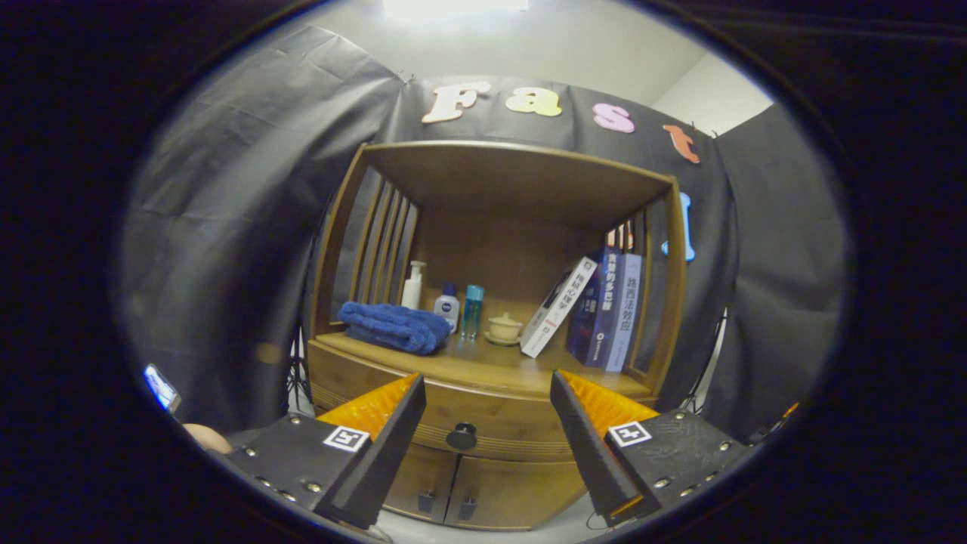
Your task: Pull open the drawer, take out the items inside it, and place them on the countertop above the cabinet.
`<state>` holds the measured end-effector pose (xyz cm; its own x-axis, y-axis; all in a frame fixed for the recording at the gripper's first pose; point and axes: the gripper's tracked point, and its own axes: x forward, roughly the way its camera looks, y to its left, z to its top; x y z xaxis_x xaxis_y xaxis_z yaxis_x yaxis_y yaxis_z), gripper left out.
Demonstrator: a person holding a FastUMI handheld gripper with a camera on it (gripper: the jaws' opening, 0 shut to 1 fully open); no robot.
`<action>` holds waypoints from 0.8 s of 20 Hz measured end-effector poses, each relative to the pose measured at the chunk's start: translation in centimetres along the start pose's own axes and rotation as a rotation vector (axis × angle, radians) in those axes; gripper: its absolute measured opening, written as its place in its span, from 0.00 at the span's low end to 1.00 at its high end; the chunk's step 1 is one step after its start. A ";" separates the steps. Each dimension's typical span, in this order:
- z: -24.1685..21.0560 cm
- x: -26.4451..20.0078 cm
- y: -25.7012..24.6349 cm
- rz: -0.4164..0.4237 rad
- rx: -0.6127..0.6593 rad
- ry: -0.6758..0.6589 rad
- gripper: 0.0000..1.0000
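A: Jaws?
B: Gripper (488,393) spread wide, holding nothing. Round knob (461,436) sits between the fingers, beyond them, not touched.
A: Drawer?
B: Drawer (483,423) closed, just under the bench (491,370) of the wooden cabinet (672,302).
A: On the bench?
B: Blue towel (394,326), pump bottle (412,285), two small bottles (459,308), lidded cup (504,328), leaning books (597,310).

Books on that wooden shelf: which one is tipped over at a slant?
The white-spined book, leftmost of the row; it leans right against the upright dark blue books. The open claw hangs in front of the closed drawer's dark round knob.
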<state>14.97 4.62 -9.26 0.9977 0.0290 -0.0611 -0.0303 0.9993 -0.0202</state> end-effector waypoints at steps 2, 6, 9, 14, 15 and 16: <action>-2.4 2.0 0.6 0.002 0.027 0.039 0.93; -7.6 5.3 1.3 -0.007 0.074 0.145 0.83; -11.6 7.4 2.0 -0.007 0.114 0.227 0.76; -14.1 9.0 2.6 -0.008 0.141 0.290 0.49; -14.3 9.0 2.7 -0.015 0.144 0.298 0.44; -14.1 8.9 2.8 -0.015 0.146 0.290 0.44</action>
<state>22.90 7.32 -23.95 0.9384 0.0273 -0.3444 0.0146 0.9928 0.1186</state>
